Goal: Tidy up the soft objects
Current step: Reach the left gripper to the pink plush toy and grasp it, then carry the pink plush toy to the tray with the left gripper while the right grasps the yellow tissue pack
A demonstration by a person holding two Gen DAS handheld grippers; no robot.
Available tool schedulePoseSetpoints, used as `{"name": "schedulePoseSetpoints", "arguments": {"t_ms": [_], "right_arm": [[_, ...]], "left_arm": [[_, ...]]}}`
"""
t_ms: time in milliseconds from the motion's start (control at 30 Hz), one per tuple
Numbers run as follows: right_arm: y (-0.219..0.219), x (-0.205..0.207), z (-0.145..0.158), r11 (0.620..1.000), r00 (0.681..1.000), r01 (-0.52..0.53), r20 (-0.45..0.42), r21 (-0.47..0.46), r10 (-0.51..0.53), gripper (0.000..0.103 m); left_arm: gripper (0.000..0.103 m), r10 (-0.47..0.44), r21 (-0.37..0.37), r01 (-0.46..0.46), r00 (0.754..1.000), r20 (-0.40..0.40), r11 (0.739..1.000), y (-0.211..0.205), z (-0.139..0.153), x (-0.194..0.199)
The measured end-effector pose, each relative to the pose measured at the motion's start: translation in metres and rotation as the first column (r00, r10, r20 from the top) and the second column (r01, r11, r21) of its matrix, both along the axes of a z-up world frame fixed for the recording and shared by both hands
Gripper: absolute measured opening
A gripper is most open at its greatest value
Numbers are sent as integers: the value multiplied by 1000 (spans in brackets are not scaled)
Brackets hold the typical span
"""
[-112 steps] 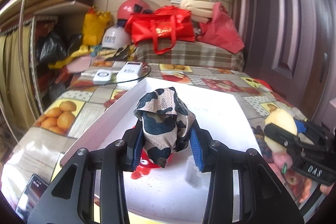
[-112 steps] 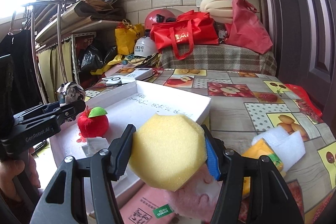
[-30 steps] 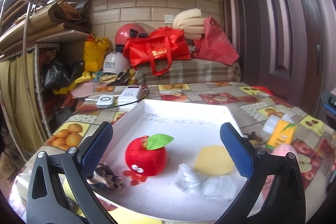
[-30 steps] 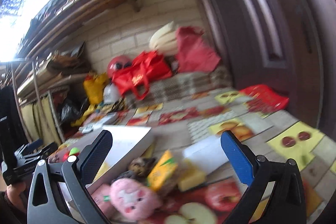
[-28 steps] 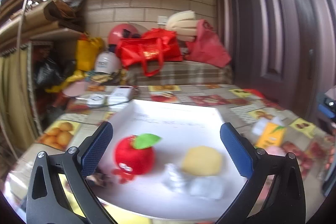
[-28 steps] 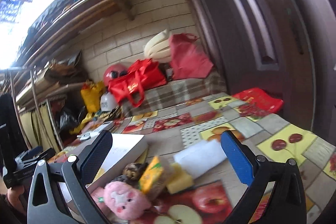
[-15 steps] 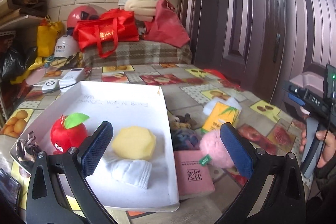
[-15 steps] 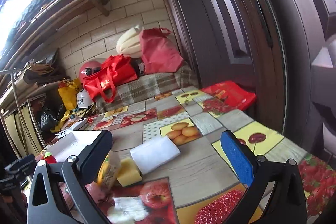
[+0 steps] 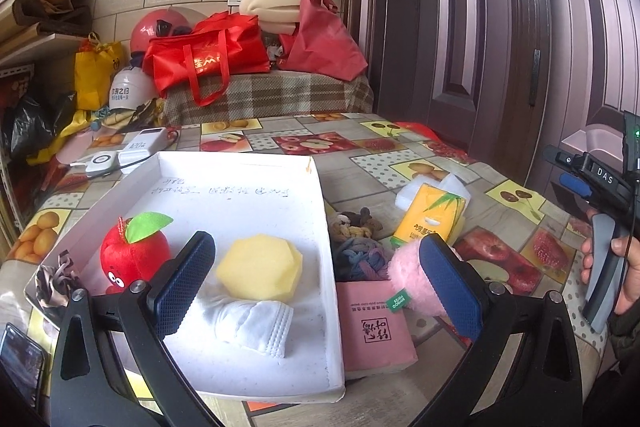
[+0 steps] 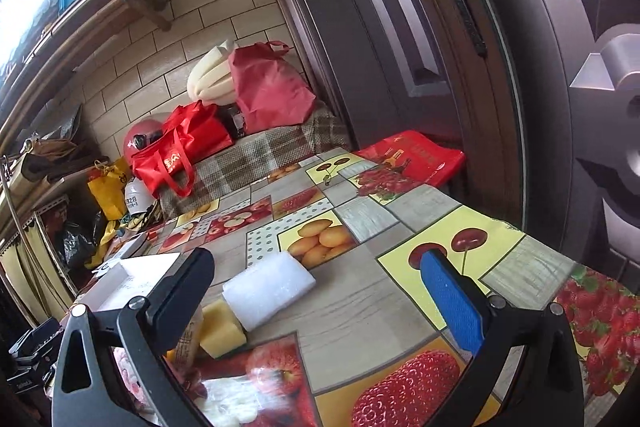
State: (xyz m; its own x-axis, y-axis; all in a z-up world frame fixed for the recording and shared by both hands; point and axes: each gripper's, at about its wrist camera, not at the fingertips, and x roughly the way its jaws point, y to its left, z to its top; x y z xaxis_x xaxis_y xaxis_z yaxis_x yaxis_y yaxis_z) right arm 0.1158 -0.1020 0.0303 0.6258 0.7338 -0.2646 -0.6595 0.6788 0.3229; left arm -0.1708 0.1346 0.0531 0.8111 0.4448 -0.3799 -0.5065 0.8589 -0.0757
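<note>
The tray [image 9: 240,183] on the table [image 10: 360,307] holds the apple [image 9: 134,257], sponge [image 9: 260,267] and mask [image 9: 248,321]; a pink plush [image 9: 408,277], tissue pack [image 9: 432,217] and foam block [image 10: 268,289] lie outside, beside its right wall. Both the left gripper [image 9: 316,283] and right gripper [image 10: 316,303] are spread wide and empty. The step in hand is judged a transit between placements. The next move calls for closing on a loose item.

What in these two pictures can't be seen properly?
- Left wrist view: the fluffy pink soft toy, partly hidden behind a blue-padded finger.
- Left wrist view: handwriting in the white cardboard tray, too small to read.
- Right wrist view: the yellow packet, mostly behind a black finger.
- Right wrist view: pale crumpled item, blurred at the bottom edge.
</note>
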Motion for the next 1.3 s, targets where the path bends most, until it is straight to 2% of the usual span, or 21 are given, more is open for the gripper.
{"name": "schedulePoseSetpoints", "arguments": {"t_ms": [233,367,467,567,700,800,867,900,933,1000,1100,1233,1300], "right_arm": [[1,-1,2,1000,1000,11,6,-13,-11,103],[2,1,1,1000,1000,2,0,-18,-2,103],[3,3,1,1000,1000,-2,-11,-21,2,103],[4,4,0,1000,1000,-8,-19,-26,7,103],[9,2,0,999,1000,-11,-13,-48,10,103],[21,-1,0,994,999,-38,1,-102,38,103],[29,-5,0,988,998,-51,17,-145,54,103],[35,-8,0,983,997,-59,32,-174,65,103],[37,-10,-1,980,996,-66,39,-189,75,103],[42,-13,-1,975,994,-80,54,-209,93,103],[45,-17,-1,968,989,-116,66,-221,133,103],[60,-25,-2,951,974,-186,80,-246,211,103],[73,-31,-1,937,962,-223,97,-268,257,103]], "left_arm": [[103,-10,-13,10,1000,-10,1000,4,-5,0],[103,-117,-9,116,991,-66,993,-8,-8,12],[103,-205,6,208,968,-142,978,-25,-11,32],[103,-247,-2,253,946,-208,968,-38,-15,57],[103,-241,18,263,907,-346,965,-53,-28,97],[102,-232,20,263,884,-406,965,-55,-37,113],[91,-235,17,267,875,-423,964,-55,-40,118],[80,-245,11,276,871,-426,961,-55,-41,119],[75,-250,7,280,869,-427,960,-55,-41,119],[67,-255,6,284,870,-422,959,-55,-40,118],[64,-272,11,301,878,-395,954,-57,-36,113],[64,-243,64,271,928,-284,960,-58,-19,91],[64,-218,55,233,955,-200,971,-53,-11,72]]}}
